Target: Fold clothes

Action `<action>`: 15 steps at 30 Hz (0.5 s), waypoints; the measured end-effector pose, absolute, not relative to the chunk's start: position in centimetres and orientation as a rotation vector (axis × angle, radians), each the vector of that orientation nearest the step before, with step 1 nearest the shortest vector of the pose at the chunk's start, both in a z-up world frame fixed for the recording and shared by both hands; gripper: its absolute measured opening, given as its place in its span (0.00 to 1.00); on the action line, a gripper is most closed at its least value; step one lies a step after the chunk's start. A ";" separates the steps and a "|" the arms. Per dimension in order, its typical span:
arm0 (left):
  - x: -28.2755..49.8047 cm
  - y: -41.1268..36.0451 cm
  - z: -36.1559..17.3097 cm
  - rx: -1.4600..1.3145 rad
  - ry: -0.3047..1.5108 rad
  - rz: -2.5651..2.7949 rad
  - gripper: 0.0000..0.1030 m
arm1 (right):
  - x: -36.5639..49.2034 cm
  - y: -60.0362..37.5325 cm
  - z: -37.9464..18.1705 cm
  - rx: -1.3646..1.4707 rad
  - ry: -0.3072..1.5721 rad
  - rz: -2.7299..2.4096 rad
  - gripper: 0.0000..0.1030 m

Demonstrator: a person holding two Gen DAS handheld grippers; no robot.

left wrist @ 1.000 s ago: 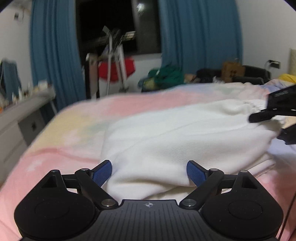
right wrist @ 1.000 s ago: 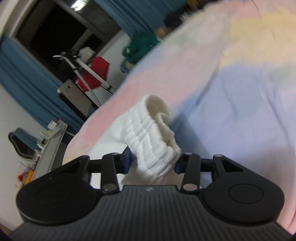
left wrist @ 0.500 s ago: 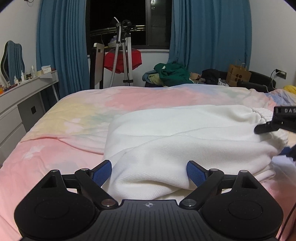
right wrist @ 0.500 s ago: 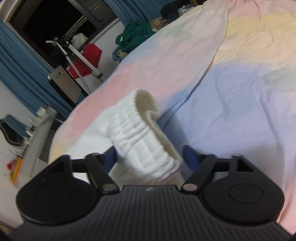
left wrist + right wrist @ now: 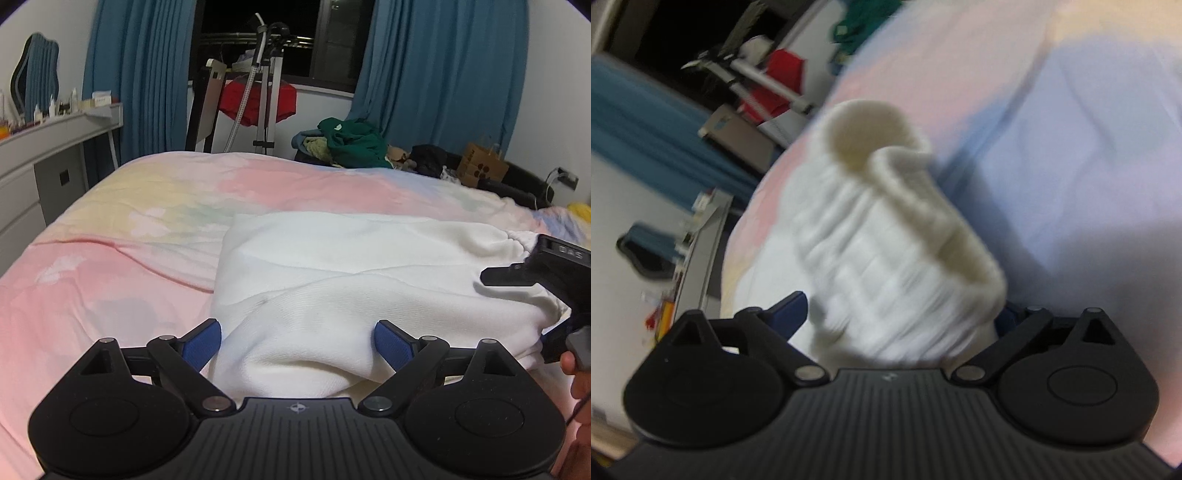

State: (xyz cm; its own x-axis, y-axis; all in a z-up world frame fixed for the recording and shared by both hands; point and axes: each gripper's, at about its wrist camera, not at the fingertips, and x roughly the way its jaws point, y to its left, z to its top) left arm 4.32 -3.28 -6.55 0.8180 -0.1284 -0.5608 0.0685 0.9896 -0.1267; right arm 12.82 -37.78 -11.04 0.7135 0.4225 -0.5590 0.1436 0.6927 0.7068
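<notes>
A white knitted garment (image 5: 369,280) lies folded over on the pastel bed cover (image 5: 147,229). My left gripper (image 5: 297,341) is open, its blue pads on either side of the garment's near fold. In the right wrist view, the garment's ribbed elastic band (image 5: 894,236) stands up between the wide-open fingers of my right gripper (image 5: 901,317); this view is blurred. The right gripper also shows at the right edge of the left wrist view (image 5: 554,273), at the garment's far end.
A grey dresser (image 5: 40,162) stands left of the bed. Beyond the bed are a metal stand with a red cloth (image 5: 266,99), a pile of green clothes (image 5: 351,144), a paper bag (image 5: 480,166) and blue curtains (image 5: 436,66).
My right gripper has opened from a near-closed hold on the ribbed band and shifted, so the band looks closer and the view is blurred. The left gripper has stayed open at the near fold.
</notes>
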 end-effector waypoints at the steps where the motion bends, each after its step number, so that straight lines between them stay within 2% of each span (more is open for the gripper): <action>1: 4.4 -2.9 -6.3 -0.128 0.599 -0.117 0.90 | 12.6 -37.5 -10.4 0.789 0.758 0.200 0.98; 5: 5.1 -0.8 -5.3 -0.260 0.595 -0.190 0.94 | 12.7 -37.0 -10.9 0.744 0.787 0.184 0.97; 6: 5.4 -0.1 -5.2 -0.290 0.596 -0.191 0.95 | 12.9 -37.0 -11.5 0.746 0.813 0.159 0.94; 7: 5.8 0.5 -5.2 -0.321 0.602 -0.192 0.96 | 13.1 -36.9 -12.0 0.739 0.836 0.133 0.85; 9: 7.0 2.0 -5.7 -0.396 0.637 -0.192 0.98 | 13.2 -37.0 -12.1 0.725 0.842 0.110 0.76; 12: 9.0 3.6 -7.5 -0.522 0.727 -0.186 0.99 | 12.4 -37.0 -11.3 0.726 0.798 0.116 0.61; 15: 10.8 4.4 -9.7 -0.606 0.831 -0.194 0.99 | 11.9 -36.7 -10.6 0.708 0.769 0.125 0.56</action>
